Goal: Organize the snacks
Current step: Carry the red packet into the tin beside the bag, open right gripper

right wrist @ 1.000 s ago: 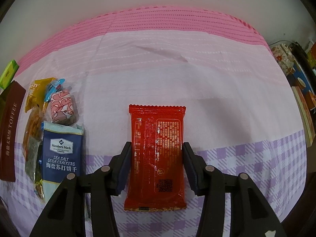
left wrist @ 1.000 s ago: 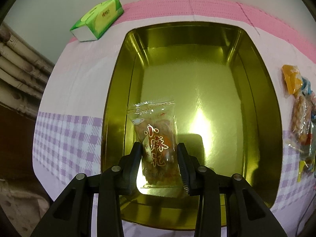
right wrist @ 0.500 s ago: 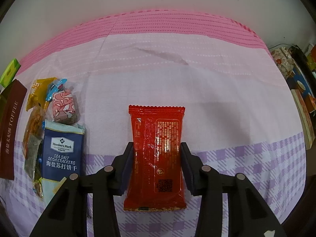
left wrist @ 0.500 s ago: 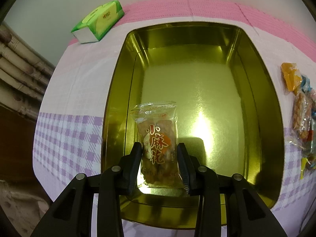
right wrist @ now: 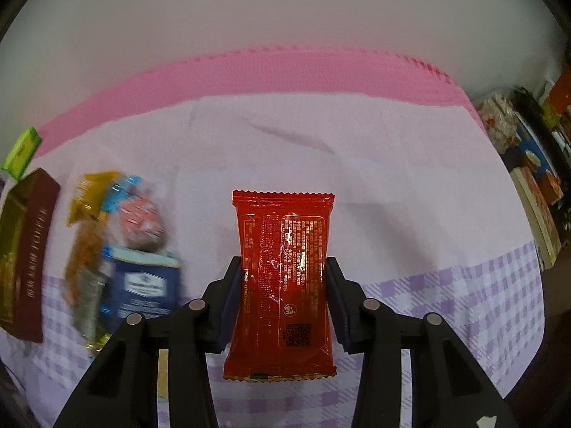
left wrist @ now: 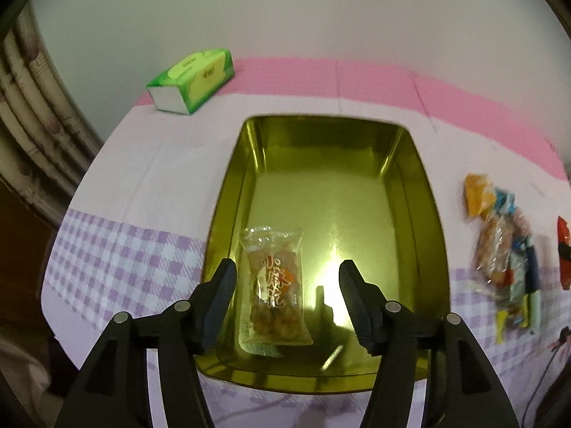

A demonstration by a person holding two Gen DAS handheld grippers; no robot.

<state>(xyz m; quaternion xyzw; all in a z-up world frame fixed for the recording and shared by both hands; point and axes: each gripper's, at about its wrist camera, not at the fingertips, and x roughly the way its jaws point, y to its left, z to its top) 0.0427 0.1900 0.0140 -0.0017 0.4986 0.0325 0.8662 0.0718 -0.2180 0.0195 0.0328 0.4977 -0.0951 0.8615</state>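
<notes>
The left gripper [left wrist: 287,278] is opening, and the clear snack pack [left wrist: 273,285] lies loose in the gold tin [left wrist: 410,178]. The right gripper [right wrist: 282,278] squeezes the red packet [right wrist: 283,271], which could slip because it is shiny.

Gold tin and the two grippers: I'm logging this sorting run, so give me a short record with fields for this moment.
container: gold tin on the pink and lilac tablecloth
in tin: one clear snack packet, lying flat near the front left
left gripper: jaws opening, packet between them but pads clear of it
right gripper: shut on red packet
still outside: pile of snacks, beside the tin
other: green tissue pack at the table's far edge
</notes>
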